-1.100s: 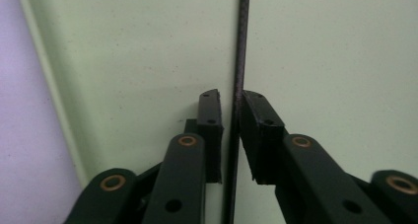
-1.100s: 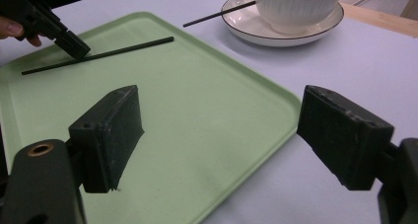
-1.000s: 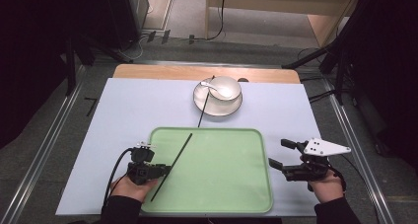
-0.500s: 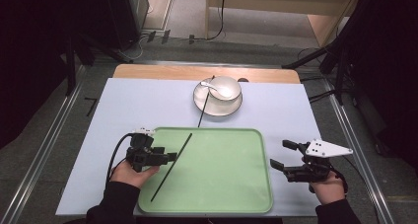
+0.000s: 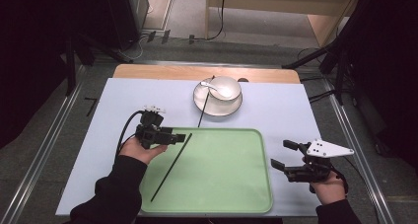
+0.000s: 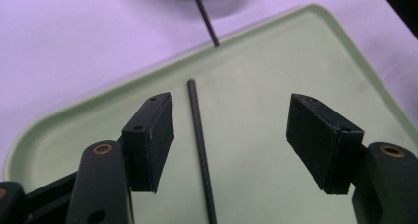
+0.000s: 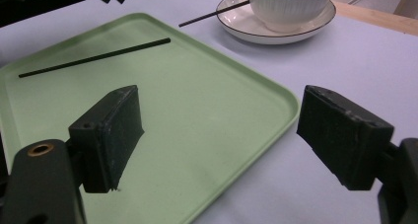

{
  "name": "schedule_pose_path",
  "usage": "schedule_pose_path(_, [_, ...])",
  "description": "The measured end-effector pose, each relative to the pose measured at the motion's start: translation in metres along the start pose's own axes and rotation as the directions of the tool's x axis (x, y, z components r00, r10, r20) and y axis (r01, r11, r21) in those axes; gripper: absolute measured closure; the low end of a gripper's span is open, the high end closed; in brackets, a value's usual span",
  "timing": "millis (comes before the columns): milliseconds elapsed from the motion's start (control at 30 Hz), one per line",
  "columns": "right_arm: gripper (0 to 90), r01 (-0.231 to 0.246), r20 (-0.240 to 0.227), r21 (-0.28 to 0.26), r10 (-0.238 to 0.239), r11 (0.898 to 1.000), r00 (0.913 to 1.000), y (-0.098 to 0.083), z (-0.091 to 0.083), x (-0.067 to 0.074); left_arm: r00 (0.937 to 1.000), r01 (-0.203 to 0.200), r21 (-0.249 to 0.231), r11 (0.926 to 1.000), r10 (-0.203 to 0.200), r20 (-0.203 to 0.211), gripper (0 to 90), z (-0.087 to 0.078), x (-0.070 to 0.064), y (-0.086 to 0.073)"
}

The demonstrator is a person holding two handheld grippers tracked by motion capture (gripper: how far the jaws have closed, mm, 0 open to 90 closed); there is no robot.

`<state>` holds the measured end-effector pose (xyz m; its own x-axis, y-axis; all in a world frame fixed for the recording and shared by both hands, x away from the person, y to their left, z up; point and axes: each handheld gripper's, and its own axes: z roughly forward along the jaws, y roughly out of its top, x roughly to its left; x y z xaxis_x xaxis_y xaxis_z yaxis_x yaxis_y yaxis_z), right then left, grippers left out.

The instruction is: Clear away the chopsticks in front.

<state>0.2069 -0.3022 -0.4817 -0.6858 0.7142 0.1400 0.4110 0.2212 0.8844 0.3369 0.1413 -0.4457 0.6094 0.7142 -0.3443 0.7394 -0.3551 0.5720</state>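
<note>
Your left gripper (image 5: 181,136) has just been opening, releasing the chopstick (image 5: 171,167) lying on the tray's (image 5: 236,204) left side; its lower end is getting cut off in the left gripper view. Right gripper (image 5: 282,155) is hanging open, empty.

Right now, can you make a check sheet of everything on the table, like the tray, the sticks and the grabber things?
Surface: pale blue mat over a wooden table top.
Job's things: green tray; one black chopstick lies loose on it; second chopstick leans on the plate beyond the tray.
Clutter: white bowl with a spoon on that plate.
Grippers: left gripper open, jaws just been opening, above the tray's chopstick without touching it; right gripper open, nothing between its jaws, beside the tray.
Cables: black cable trails from the left gripper; more on the floor.
Surroundings: dark, metal rails, wooden furniture behind.
</note>
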Motion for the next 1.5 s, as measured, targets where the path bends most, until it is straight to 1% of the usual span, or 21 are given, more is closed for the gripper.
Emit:
schedule_pose_path(33, [17.9, 0.0, -0.001, -0.001, 0.0, 1.0, 1.0, 0.0, 0.0, 0.0, 1.0, -0.005, 0.0, 1.0, 0.005, -0.004, 35.5, 0.001, -0.001, 0.005])
schedule_pose_path(133, [17.9, 0.0, -0.001, 0.0, 0.0, 1.0, 1.0, 0.0, 0.0, 0.0, 0.9991, -0.041, 0.002, 0.9991, 0.041, -0.004, 35.4, 0.003, -0.002, 0.018])
schedule_pose_path(333, [17.9, -0.003, 0.002, 0.001, 0.003, 1.0, 1.0, 0.0, -0.001, 0.0, 0.9993, -0.035, -0.001, 0.9994, 0.035, 0.013, 34.6, 0.009, 0.002, 0.04])
schedule_pose_path(400, [17.9, -0.006, 0.002, 0.005, 0.006, 1.0, 1.0, 0.0, -0.001, 0.0, 0.9992, -0.038, -0.001, 0.9993, 0.038, 0.008, 34.5, 0.012, 0.004, 0.046])
schedule_pose_path(467, [17.9, -0.006, 0.003, 0.004, 0.006, 1.0, 1.0, 0.0, -0.001, 0.0, 0.9986, -0.05, 0.001, 0.9988, 0.05, -0.02, 33.4, 0.016, 0.004, 0.052])
schedule_pose_path(567, [17.9, -0.005, 0.004, 0.003, 0.005, 1.0, 1.0, -0.001, -0.002, 0.0, 0.9989, -0.047, -0.01, 0.9988, 0.047, -0.003, 33.4, 0.021, 0.004, 0.059])
schedule_pose_path(733, [17.9, -0.005, 0.002, 0.001, 0.005, 1.0, 1.0, -0.001, -0.002, 0.0, 0.9981, -0.06, 0.006, 0.9982, 0.06, -0.013, 33.4, 0.036, 0.007, 0.074])
schedule_pose_path(767, [17.9, -0.007, 0.003, 0.0, 0.007, 1.0, 1.0, -0.001, -0.002, 0.001, 0.9977, -0.066, 0.003, 0.9978, 0.066, -0.016, 33.5, 0.038, 0.007, 0.078])
schedule_pose_path(800, [17.9, -0.008, 0.003, 0.0, 0.008, 1.0, 1.0, -0.001, -0.002, 0.001, 0.9979, -0.064, 0.001, 0.998, 0.064, -0.011, 33.7, 0.041, 0.008, 0.081])
schedule_pose_path(900, [17.9, -0.007, 0.003, -0.001, 0.007, 1.0, 1.0, -0.001, -0.003, 0.0, 0.9975, -0.064, 0.01, 0.9979, 0.064, -0.029, 35.3, 0.047, 0.011, 0.089])
schedule_pose_path(933, [17.9, -0.007, 0.003, -0.001, 0.007, 1.0, 1.0, -0.001, -0.003, 0.0, 0.998, -0.056, 0.004, 0.9984, 0.057, -0.03, 35.9, 0.05, 0.012, 0.093])
schedule_pose_path(1000, [17.9, -0.007, 0.003, -0.001, 0.007, 1.0, 1.0, -0.001, -0.003, 0.001, 0.9979, -0.056, 0.009, 0.9984, 0.056, -0.033, 36.9, 0.056, 0.013, 0.098])
schedule_pose_path(1067, [17.9, -0.007, 0.003, -0.002, 0.007, 1.0, 1.0, -0.001, -0.003, 0.001, 0.9971, -0.061, 0.017, 0.998, 0.062, -0.045, 38.3, 0.062, 0.013, 0.103])
schedule_pose_path(1100, [17.9, -0.007, 0.004, -0.004, 0.007, 1.0, 1.0, -0.001, -0.003, 0.0, 0.9969, -0.063, 0.013, 0.9979, 0.063, -0.047, 39.1, 0.066, 0.014, 0.105])
schedule_pose_path(1167, [17.9, -0.007, 0.005, -0.004, 0.007, 1.0, 1.0, -0.001, -0.003, 0.0, 0.9969, -0.053, 0.034, 0.998, 0.055, -0.057, 40.2, 0.075, 0.016, 0.11])
schedule_pose_path(1233, [17.9, -0.007, 0.005, -0.006, 0.007, 1.0, 1.0, -0.001, -0.004, 0.0, 0.9959, -0.055, 0.048, 0.9973, 0.058, -0.069, 41.6, 0.082, 0.018, 0.113])
schedule_pose_path(1300, [17.9, -0.008, 0.005, -0.005, 0.008, 1.0, 1.0, -0.001, -0.003, 0.0, 0.9953, -0.051, 0.047, 0.9976, 0.054, -0.08, 43.1, 0.088, 0.02, 0.115])
schedule_pose_path(1333, [17.9, -0.008, 0.005, -0.005, 0.008, 1.0, 1.0, 0.0, -0.003, 0.0, 0.9964, -0.032, 0.035, 0.9989, 0.035, -0.077, 44.4, 0.091, 0.023, 0.115])
schedule_pose_path(1400, [17.9, -0.008, 0.005, -0.007, 0.008, 1.0, 1.0, 0.0, -0.003, 0.0, 0.9969, -0.004, 0.041, 0.9991, 0.008, -0.079, 46.4, 0.095, 0.026, 0.116])
schedule_pose_path(1433, [17.9, -0.009, 0.005, -0.006, 0.009, 1.0, 0.9999, -0.001, -0.003, 0.0, 0.9972, -0.001, 0.046, 0.999, 0.005, -0.075, 47.6, 0.097, 0.027, 0.116])
schedule_pose_path(1500, [17.9, -0.013, 0.006, -0.006, 0.013, 1.0, 0.9999, -0.001, -0.004, -0.001, 0.9957, -0.009, 0.042, 0.9991, 0.013, -0.092, 51.7, 0.101, 0.026, 0.115])
